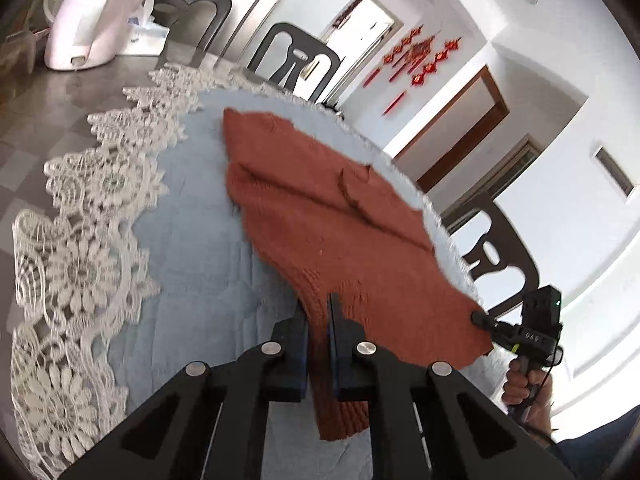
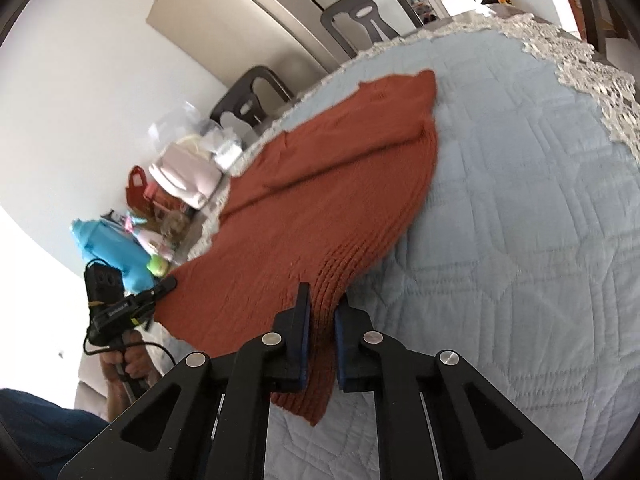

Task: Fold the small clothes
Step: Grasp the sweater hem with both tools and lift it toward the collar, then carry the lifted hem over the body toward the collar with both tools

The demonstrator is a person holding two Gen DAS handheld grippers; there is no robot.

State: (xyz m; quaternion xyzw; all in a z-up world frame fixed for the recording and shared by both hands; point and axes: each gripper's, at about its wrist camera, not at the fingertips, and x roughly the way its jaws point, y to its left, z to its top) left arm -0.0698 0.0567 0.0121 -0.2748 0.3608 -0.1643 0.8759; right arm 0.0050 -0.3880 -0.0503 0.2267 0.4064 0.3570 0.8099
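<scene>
Left gripper (image 1: 318, 312) pinches the ribbed hem of the rust sweater (image 1: 320, 216); right gripper (image 2: 323, 304) clamps the other corner (both tight), the knit stretching ahead across the blue quilt (image 2: 520, 220).

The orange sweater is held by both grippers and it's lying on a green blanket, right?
Not quite: the blanket is light blue, not green, as the right wrist view shows. The rest holds: the left gripper and the right gripper each pinch an edge of the orange sweater lying on it.
</scene>
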